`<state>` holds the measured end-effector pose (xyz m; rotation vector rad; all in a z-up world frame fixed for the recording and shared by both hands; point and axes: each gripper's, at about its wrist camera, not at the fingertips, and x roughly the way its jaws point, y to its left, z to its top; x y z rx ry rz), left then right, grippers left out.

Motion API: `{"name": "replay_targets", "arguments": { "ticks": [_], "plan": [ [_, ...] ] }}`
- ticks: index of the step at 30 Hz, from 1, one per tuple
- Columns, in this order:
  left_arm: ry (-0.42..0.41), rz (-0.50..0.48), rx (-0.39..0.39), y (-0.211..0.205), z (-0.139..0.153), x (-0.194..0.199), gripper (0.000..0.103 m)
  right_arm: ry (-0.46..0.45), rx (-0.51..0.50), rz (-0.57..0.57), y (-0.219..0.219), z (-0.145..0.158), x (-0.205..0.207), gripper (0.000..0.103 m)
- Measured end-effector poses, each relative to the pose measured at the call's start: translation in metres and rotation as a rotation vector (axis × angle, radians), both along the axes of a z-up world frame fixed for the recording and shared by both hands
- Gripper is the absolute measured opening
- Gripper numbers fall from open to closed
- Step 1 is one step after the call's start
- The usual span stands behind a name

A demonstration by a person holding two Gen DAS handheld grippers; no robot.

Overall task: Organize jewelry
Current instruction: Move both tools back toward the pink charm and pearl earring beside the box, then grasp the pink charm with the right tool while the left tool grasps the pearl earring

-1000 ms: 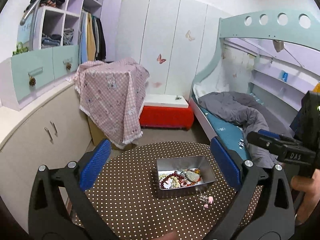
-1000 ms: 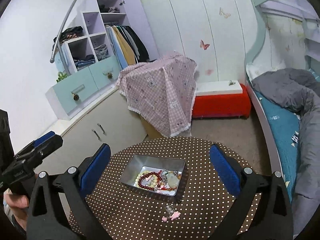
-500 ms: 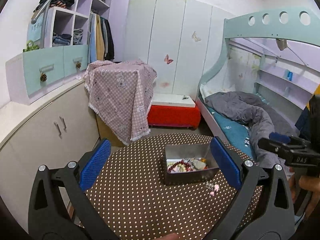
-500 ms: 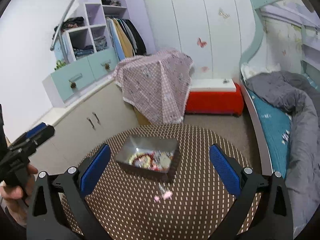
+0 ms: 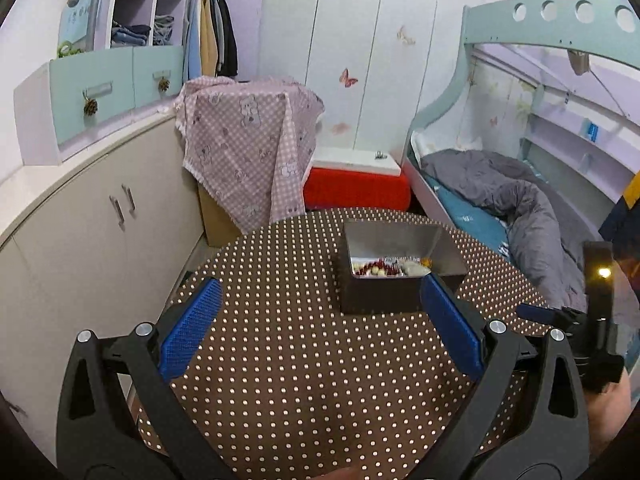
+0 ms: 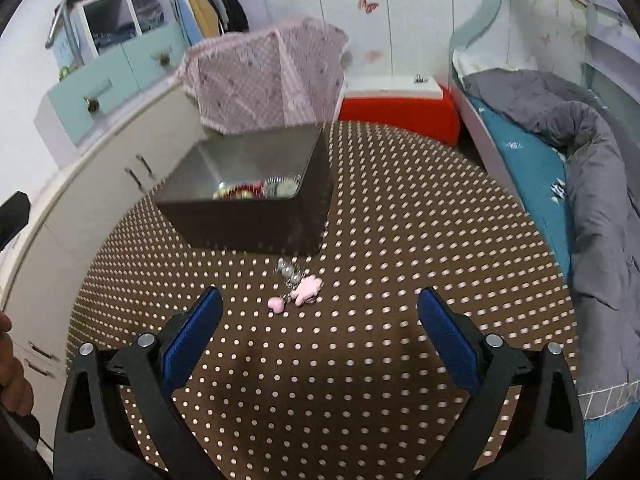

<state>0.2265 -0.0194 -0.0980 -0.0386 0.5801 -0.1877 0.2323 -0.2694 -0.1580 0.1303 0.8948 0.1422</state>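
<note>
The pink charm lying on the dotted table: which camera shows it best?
The right wrist view. There the pink charm lies in plain sight on the table, just in front of the metal box. In the left wrist view it cannot be seen at all.

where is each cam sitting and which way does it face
Left wrist: rides the left gripper, looking forward and slightly down at the metal tin on the dotted table; its own blue fingers and the right gripper show.
Right wrist: rides the right gripper, tilted down at the pink charm before the tin; its closing fingers are empty, and a hand shows at the left edge.
Shared: tin, table, red bench, bed.
</note>
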Motion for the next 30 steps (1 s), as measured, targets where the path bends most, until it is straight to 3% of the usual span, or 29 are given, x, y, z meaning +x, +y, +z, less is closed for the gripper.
{"name": "replay_targets", "arguments": {
  "ticks": [2,5,7,9,13,18,23,30],
  "plan": [
    [0.010,-0.002,0.004,-0.002,-0.005,0.000,0.097,0.020,-0.013,0.002,0.006,-0.008,0.006,0.086],
    [0.028,-0.007,0.003,-0.004,-0.011,0.001,0.097,0.048,-0.024,0.003,0.013,-0.021,0.015,0.071],
    [0.036,-0.012,0.008,-0.005,-0.014,0.003,0.097,0.061,-0.037,0.010,0.018,-0.028,0.018,0.053],
    [0.042,-0.018,0.013,-0.007,-0.017,0.004,0.097,0.042,-0.100,0.020,0.022,-0.030,0.015,0.042],
    [0.057,-0.039,0.020,-0.015,-0.023,0.008,0.097,0.035,-0.106,0.032,0.012,-0.030,0.006,0.014],
    [0.088,-0.089,0.038,-0.038,-0.035,0.017,0.097,0.035,-0.069,0.044,-0.010,-0.031,-0.006,0.008],
    [0.123,-0.141,0.073,-0.069,-0.050,0.026,0.097,0.016,-0.019,0.068,-0.020,-0.025,-0.009,0.019],
    [0.164,-0.110,0.079,-0.079,-0.063,0.036,0.097,0.000,0.002,0.117,-0.012,-0.023,0.016,0.032]
  ]
}}
